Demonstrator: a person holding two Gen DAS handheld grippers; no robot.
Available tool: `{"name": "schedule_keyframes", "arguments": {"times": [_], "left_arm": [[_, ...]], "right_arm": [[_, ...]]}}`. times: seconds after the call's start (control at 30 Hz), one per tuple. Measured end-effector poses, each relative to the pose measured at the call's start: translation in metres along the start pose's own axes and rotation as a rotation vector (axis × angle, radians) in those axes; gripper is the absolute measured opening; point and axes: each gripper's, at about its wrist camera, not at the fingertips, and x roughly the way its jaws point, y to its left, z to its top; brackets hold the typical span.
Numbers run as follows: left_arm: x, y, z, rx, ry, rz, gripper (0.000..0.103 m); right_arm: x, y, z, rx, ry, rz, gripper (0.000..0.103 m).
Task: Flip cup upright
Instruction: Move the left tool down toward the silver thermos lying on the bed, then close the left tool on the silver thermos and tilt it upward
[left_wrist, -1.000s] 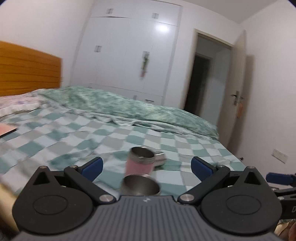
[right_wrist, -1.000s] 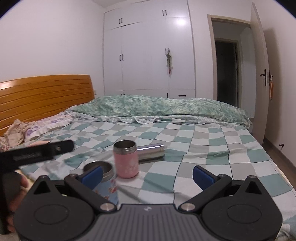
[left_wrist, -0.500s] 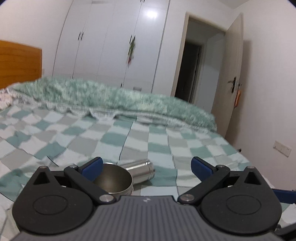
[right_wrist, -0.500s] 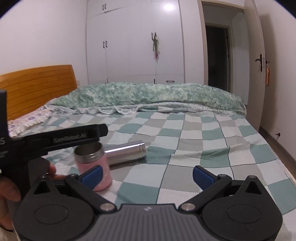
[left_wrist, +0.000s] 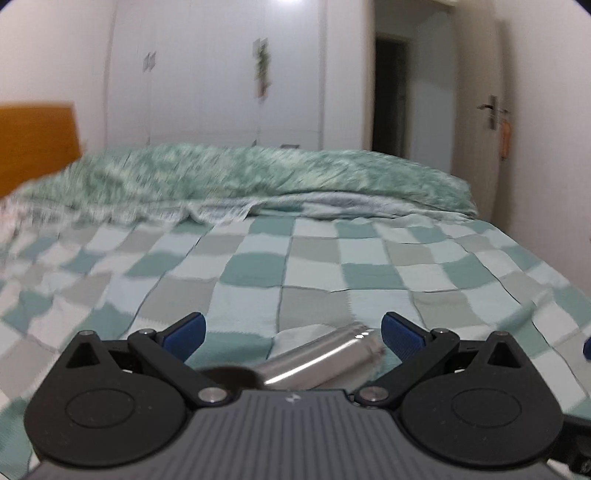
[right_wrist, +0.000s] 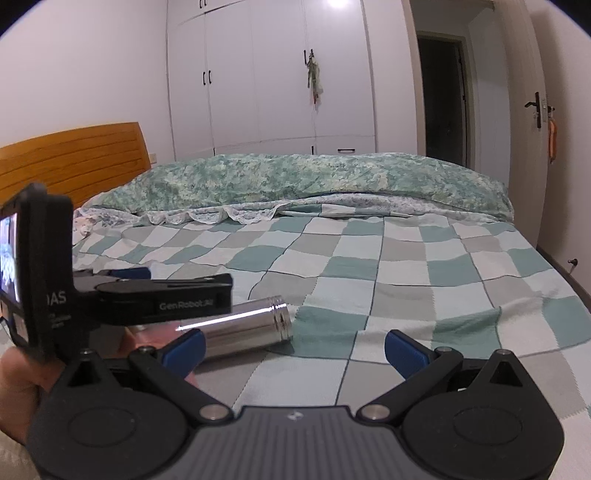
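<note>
The steel cup (right_wrist: 246, 326) is lying on its side on the checked blanket (right_wrist: 388, 273) of the bed, near the bed's front edge, its threaded mouth pointing toward the right edge. The left tongs (left_wrist: 291, 334) are hanging just above it with their blue pads (left_wrist: 184, 332) spread wide to either side, gripping nothing, and a dark round rim is showing beside the cup's near end, too hidden to identify. The right tongs (right_wrist: 293, 349) are also standing wide and empty just right of the cup, with the left tongs' black body (right_wrist: 162, 295) reaching in over the cup's base.
</note>
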Motion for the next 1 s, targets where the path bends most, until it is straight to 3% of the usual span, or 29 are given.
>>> {"name": "schedule_keyframes", "arguments": {"times": [0.23, 0.43, 0.63, 0.83, 0.93, 1.0], "left_arm": [[0.027, 0.037, 0.006, -0.086, 0.010, 0.006, 0.103], [0.061, 0.034, 0.009, -0.017, 0.082, 0.050, 0.103], [0.082, 0.028, 0.008, 0.045, 0.188, -0.125, 0.103], [0.093, 0.023, 0.004, 0.068, 0.280, -0.161, 0.103], [0.099, 0.030, -0.002, 0.078, 0.406, -0.266, 0.103], [0.102, 0.030, -0.007, 0.109, 0.460, -0.279, 0.102]], "right_arm": [[0.047, 0.005, 0.012, -0.019, 0.030, 0.016, 0.103], [0.081, -0.008, 0.020, 0.009, 0.055, -0.009, 0.103], [0.109, -0.027, 0.026, 0.058, 0.087, -0.004, 0.103], [0.136, -0.038, 0.028, 0.145, 0.121, 0.081, 0.101], [0.147, -0.044, 0.025, 0.178, 0.151, 0.100, 0.094], [0.152, -0.044, 0.021, 0.184, 0.168, 0.113, 0.094]]}}
